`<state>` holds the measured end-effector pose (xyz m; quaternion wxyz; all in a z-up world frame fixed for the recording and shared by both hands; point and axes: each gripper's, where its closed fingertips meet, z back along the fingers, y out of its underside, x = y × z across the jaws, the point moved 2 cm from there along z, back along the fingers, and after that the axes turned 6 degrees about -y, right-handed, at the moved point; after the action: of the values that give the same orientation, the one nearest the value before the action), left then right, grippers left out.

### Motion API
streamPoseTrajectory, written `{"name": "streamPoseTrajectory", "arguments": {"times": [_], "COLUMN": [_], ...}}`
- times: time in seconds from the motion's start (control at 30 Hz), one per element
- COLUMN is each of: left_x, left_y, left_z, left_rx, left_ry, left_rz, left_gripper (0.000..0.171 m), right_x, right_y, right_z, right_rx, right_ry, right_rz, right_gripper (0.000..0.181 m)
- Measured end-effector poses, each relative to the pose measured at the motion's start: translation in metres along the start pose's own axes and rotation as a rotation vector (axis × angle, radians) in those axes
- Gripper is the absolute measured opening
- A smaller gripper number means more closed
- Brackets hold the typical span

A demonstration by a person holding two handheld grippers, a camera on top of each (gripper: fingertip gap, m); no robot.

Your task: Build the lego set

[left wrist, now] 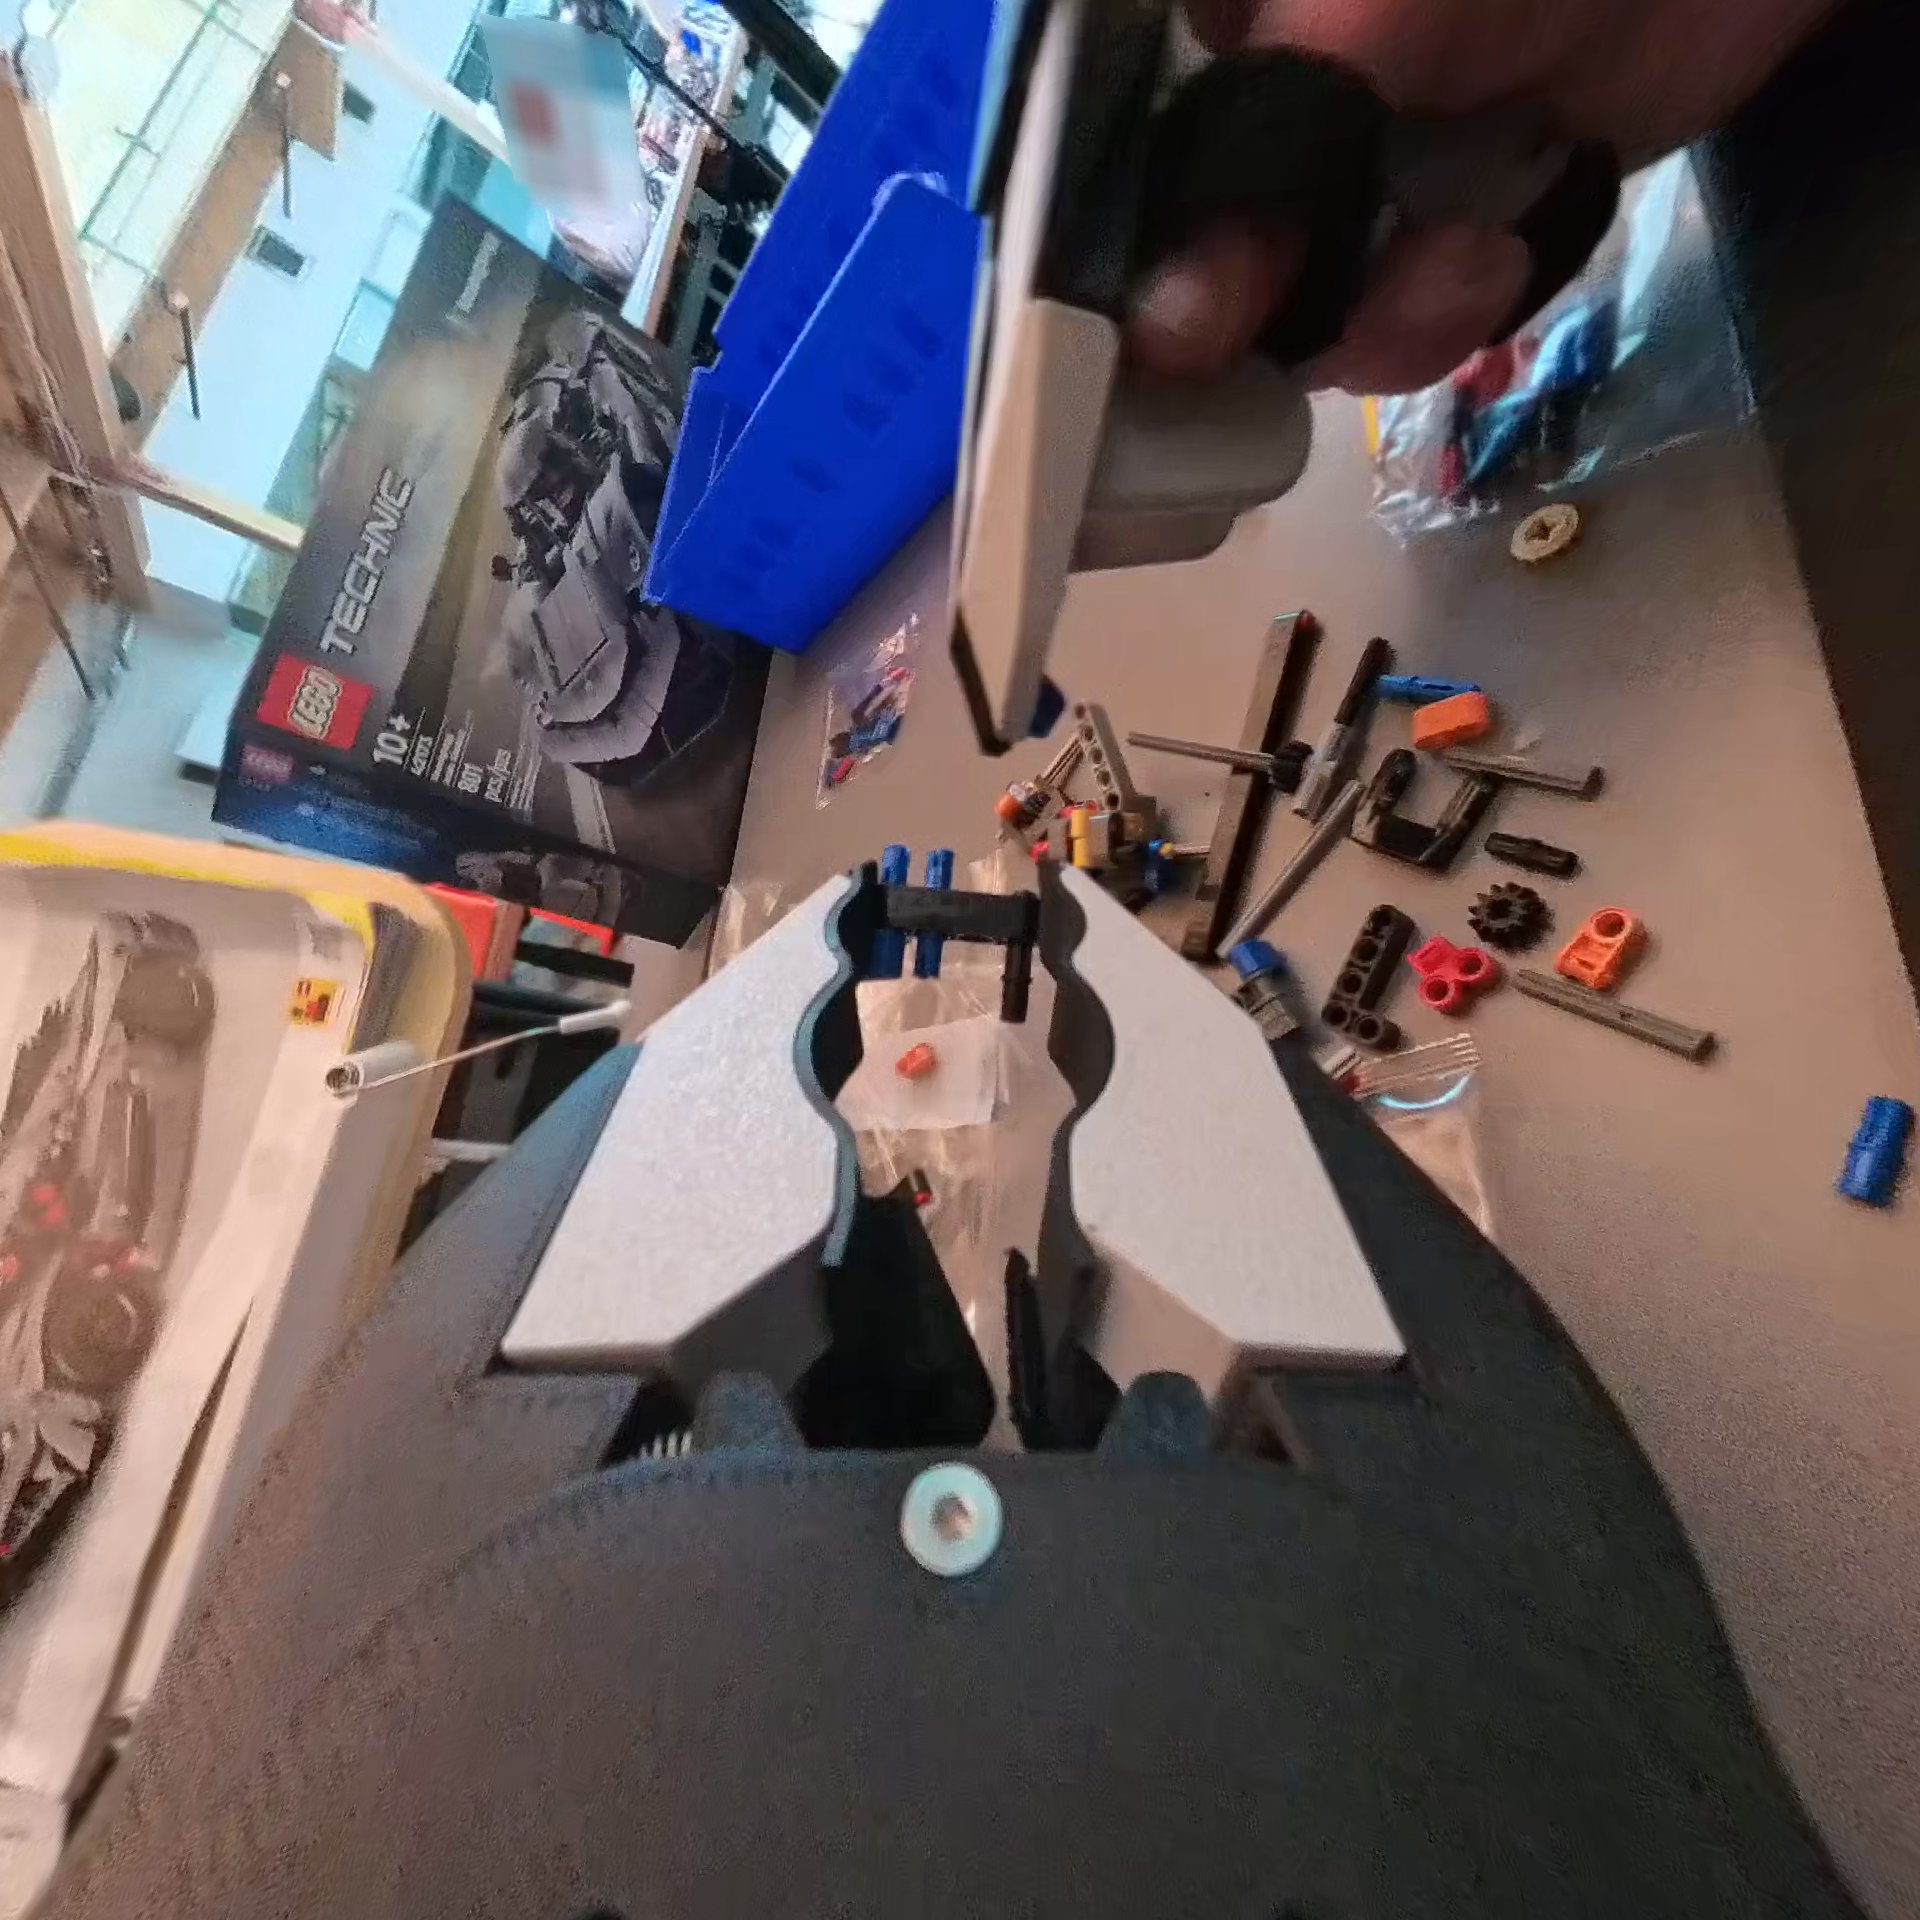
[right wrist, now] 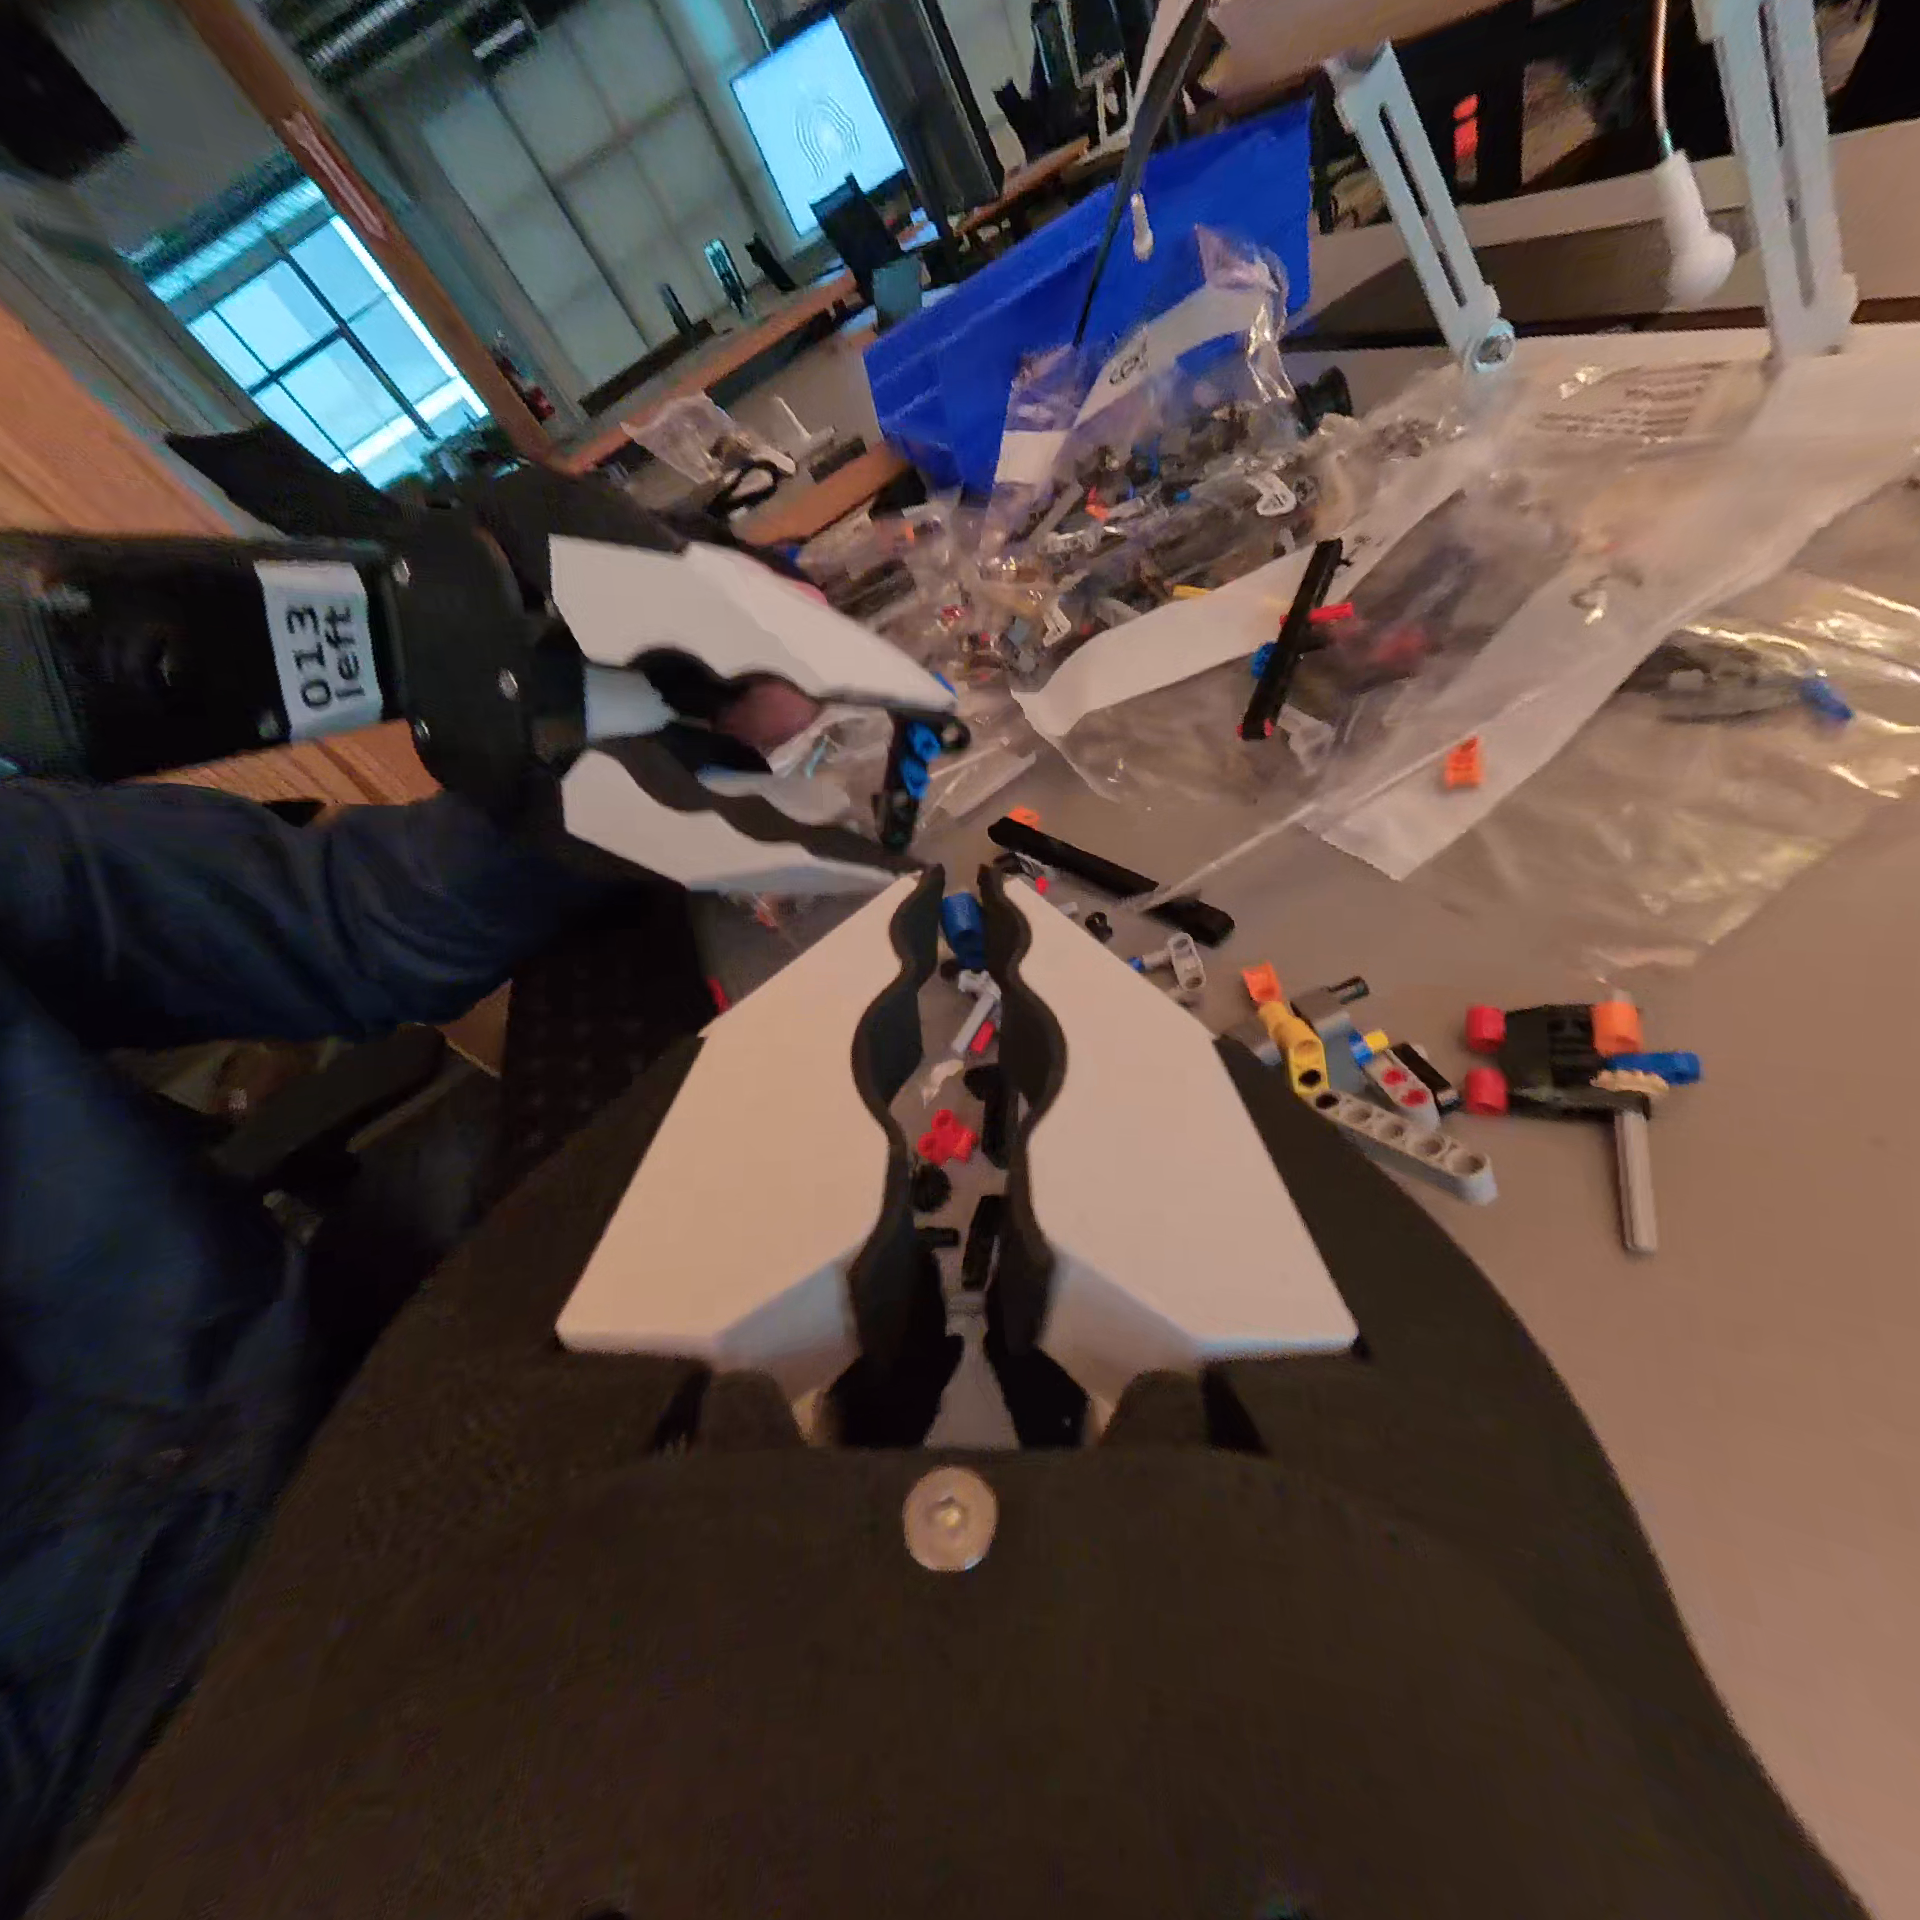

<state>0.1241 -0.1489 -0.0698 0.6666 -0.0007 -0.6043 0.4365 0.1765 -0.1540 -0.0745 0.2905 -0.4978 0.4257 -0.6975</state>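
My left gripper [left wrist: 956, 894] is shut on a black beam [left wrist: 961, 912] carrying two blue pins [left wrist: 912, 914] and a black pin, held above the grey table. My right gripper [right wrist: 958, 888] is shut on a small blue pin [right wrist: 963, 923]. In the right wrist view the left gripper [right wrist: 920, 784] sits just left of and above my right fingertips, with the beam [right wrist: 896, 795] upright between its jaws. In the left wrist view the right gripper [left wrist: 1013, 717] hangs above and behind the beam, its blue pin [left wrist: 1049, 709] showing at the tip.
Loose parts [left wrist: 1403, 831] and a small partial assembly [right wrist: 1361, 1081] lie on the table. A second assembly with red wheels [right wrist: 1558, 1049] sits to the right. Part bags [right wrist: 1143, 468], blue bins [left wrist: 831, 416], the set box [left wrist: 499, 644] and a booklet [left wrist: 104, 1143] surround them. Less than 4 cm separates the two grippers' tips.
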Motion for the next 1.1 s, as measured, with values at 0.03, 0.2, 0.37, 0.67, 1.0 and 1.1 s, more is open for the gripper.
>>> {"name": "streamPoseTrajectory", "arguments": {"times": [0.03, 0.2, 0.37, 0.67, 1.0, 1.1], "left_x": [0.0, -0.009, -0.016, -0.007, -0.002, 0.015], "left_y": [-0.001, -0.004, -0.011, -0.017, 0.0, 0.0], "left_z": [-0.002, -0.004, -0.007, -0.002, 0.006, 0.015], "left_rx": [-0.001, -0.03, -0.058, -0.08, -0.017, -0.092], "left_ry": [-0.01, 0.032, 0.049, 0.026, 0.055, 0.07], "left_rz": [-0.016, -0.029, -0.035, 0.016, 0.025, 0.198], "left_gripper": [0.031, 0.032, 0.032, 0.017, 0.0, 0.0], "right_x": [0.001, 0.002, 0.006, 0.011, 0.015, 0.012], "right_y": [-0.001, 0.01, 0.004, 0.0, -0.011, -0.013], "right_z": [0.0, -0.015, -0.018, -0.013, 0.005, 0.014], "right_rx": [-0.008, 0.059, 0.011, 0.003, -0.06, -0.103], "right_ry": [-0.016, -0.021, -0.049, -0.037, 0.015, 0.004], "right_rz": [-0.005, -0.023, -0.026, 0.009, 0.076, 0.048], "right_gripper": [0.007, 0.026, 0.013, 0.003, 0.001, 0.0]}}
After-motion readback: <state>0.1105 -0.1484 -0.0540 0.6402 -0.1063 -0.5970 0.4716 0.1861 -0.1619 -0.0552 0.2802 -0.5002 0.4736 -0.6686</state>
